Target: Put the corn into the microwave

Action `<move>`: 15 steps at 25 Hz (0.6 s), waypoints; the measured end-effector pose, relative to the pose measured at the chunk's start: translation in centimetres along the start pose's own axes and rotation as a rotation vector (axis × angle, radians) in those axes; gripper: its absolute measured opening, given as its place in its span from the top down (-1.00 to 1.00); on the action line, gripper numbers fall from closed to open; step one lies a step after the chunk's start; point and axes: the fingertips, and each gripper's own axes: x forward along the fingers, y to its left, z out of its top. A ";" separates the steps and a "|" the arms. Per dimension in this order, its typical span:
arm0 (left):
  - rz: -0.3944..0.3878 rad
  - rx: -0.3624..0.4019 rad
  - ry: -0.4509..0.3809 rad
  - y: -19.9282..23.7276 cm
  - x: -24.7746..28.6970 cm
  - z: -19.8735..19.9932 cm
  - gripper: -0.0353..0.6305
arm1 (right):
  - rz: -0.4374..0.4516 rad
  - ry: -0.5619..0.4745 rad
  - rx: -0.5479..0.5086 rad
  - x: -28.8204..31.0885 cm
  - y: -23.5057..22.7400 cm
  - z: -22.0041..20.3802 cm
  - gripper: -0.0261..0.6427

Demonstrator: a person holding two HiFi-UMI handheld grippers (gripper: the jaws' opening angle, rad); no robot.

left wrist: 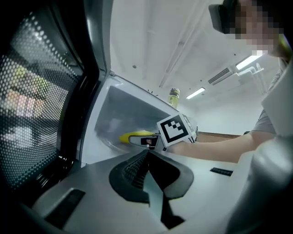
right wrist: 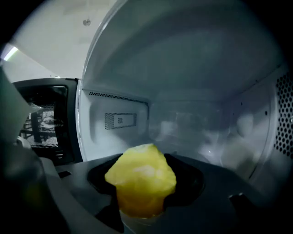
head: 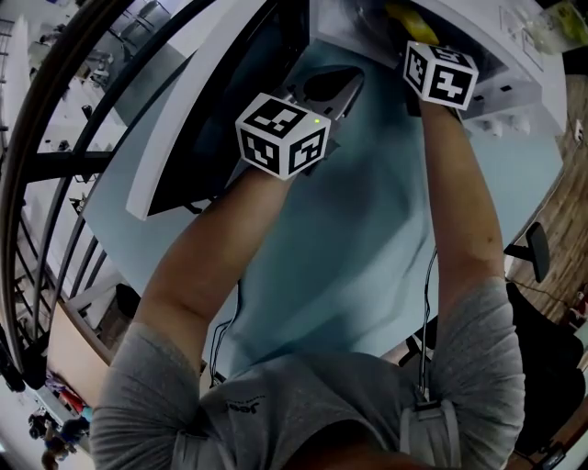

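The yellow corn point(right wrist: 142, 180) is held between the jaws of my right gripper point(right wrist: 142, 199), which is shut on it. This gripper reaches into the white microwave point(right wrist: 192, 114), with the corn hanging just above the cavity floor. From the left gripper view I see the corn point(left wrist: 133, 136) ahead of the right gripper's marker cube point(left wrist: 176, 130), inside the opening. From the head view a bit of corn point(head: 402, 16) shows at the top. My left gripper point(left wrist: 146, 157) hangs in front of the microwave, jaws shut with nothing between them, to the left of the right one.
The dark microwave door point(left wrist: 41, 105) stands swung open at the left, close beside the left gripper point(head: 333, 87). A bottle point(left wrist: 173, 97) stands on top of the microwave. The light blue table point(head: 367, 229) lies below my arms. An office chair point(head: 536, 248) sits at the right.
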 end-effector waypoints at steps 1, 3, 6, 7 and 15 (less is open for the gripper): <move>0.000 -0.001 0.000 0.1 0.1 -0.1 0.84 | -0.008 0.007 -0.005 0.2 -0.2 -0.2 0.15; -0.001 -0.001 0.002 0.1 0.4 -0.4 0.84 | -0.026 0.019 -0.017 0.4 -0.7 -0.4 0.15; -0.001 -0.002 0.005 0.2 0.6 -0.5 0.84 | -0.045 0.033 -0.015 0.4 -1.4 -0.4 0.15; -0.002 -0.001 0.005 0.1 0.7 -0.5 0.84 | -0.049 0.039 -0.015 0.5 -1.6 -0.3 0.15; 0.003 -0.001 0.014 0.5 0.9 -0.9 0.84 | -0.088 0.086 -0.109 1.5 -2.2 0.6 0.14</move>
